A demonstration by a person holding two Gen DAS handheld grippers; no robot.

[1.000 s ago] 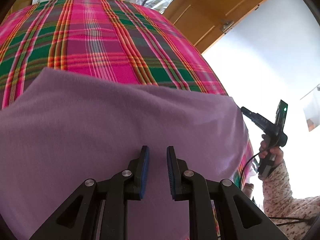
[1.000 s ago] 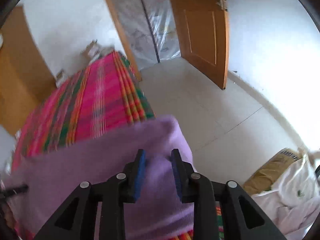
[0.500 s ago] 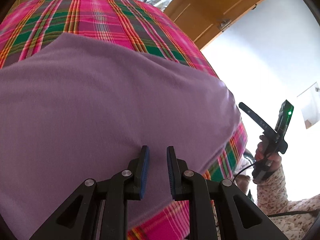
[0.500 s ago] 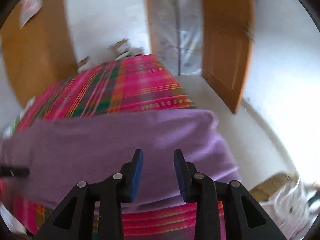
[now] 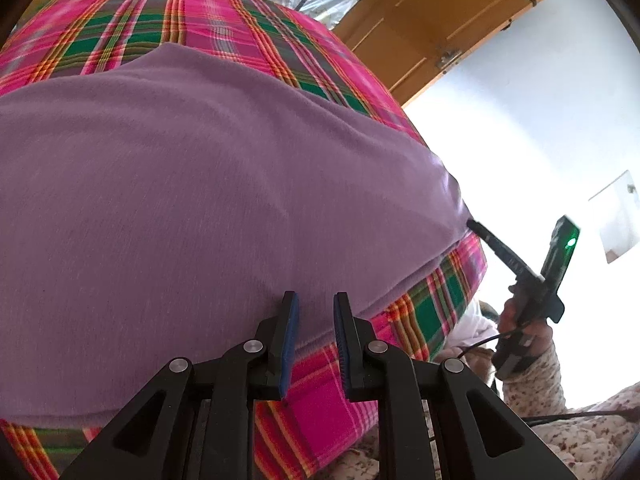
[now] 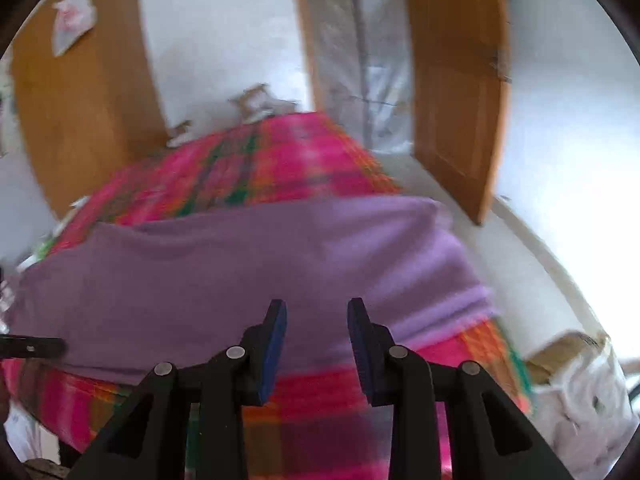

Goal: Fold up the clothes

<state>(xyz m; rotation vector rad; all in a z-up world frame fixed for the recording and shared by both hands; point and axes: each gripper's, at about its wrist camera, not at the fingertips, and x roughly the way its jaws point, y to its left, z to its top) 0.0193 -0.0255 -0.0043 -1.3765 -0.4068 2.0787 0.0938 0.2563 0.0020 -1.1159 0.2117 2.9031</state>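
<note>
In the left wrist view, a wide purple knit garment [image 5: 208,200] lies spread flat over a bed covered with a pink, green and orange plaid blanket [image 5: 424,316], its near hem running across just ahead of the left tool [image 5: 314,308]. That tool is released: its two blue-padded fingers [image 5: 289,336] stand slightly apart above the hem, with a clear gap and no cloth pinched between them. At the right edge of the same view, the right tool [image 5: 474,226] reaches in with its black tip touching the garment's right corner, held by a hand [image 5: 524,328] in a cream floral sleeve [image 5: 536,384]; whether it pinches the cloth cannot be told from here. An open orange-brown wooden door [image 5: 436,28] stands beyond the bed. The right wrist view is blurred. There the purple garment [image 6: 240,272] stretches across the plaid blanket [image 6: 320,396], its near edge just ahead of the right tool [image 6: 316,312]. The right tool's jaws have just been opening, and they are released: the dark blue pads [image 6: 276,344] stand apart over the hem with nothing gripped between them. The left tool's black tip [image 6: 32,347] pokes in at the left edge, near the garment's left corner. A crumpled white pile [image 6: 576,404] sits at the lower right beside the bed.
</note>
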